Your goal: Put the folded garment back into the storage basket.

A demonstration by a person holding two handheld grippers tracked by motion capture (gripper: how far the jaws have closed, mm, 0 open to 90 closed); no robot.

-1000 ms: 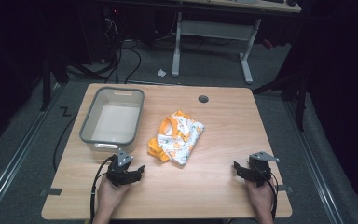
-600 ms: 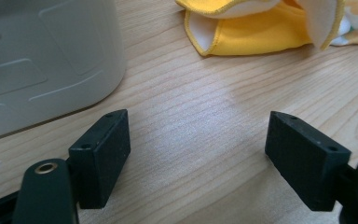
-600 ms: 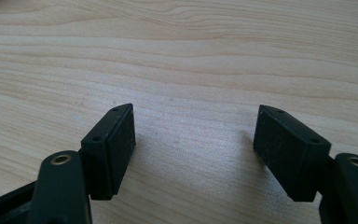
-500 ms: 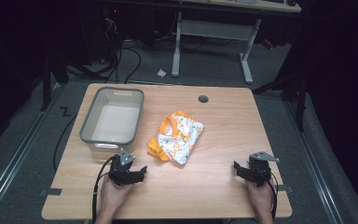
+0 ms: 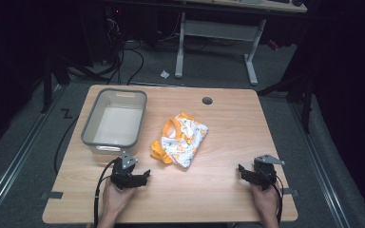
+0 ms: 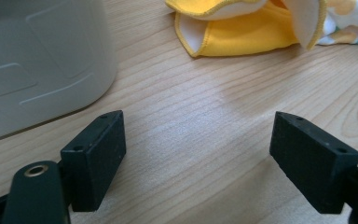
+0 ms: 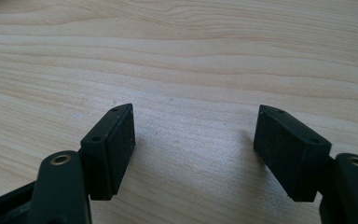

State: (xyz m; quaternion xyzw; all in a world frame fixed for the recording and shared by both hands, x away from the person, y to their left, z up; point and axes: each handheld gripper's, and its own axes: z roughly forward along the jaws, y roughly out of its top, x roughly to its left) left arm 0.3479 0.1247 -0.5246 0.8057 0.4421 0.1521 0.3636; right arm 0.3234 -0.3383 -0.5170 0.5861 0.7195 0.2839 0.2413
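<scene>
Near the table's (image 5: 209, 190) front edge I hold my left gripper (image 5: 142, 176), its jaws wide and just opened further, nothing between them. Just beyond it lies the yellow-and-white garment (image 5: 180, 141) (crumpled), right of the grey bin (image 5: 89, 129). At near right, my right gripper (image 5: 244, 171) gapes over bare wood.

This looks like a lab or recording room. Beyond the wooden tabletop (image 5: 218, 142) stands an adjustable desk frame (image 5: 214, 42), with loose cables (image 5: 128, 57) on grey carpet (image 5: 209, 76) beside it. Darkness surrounds the tabletop.
</scene>
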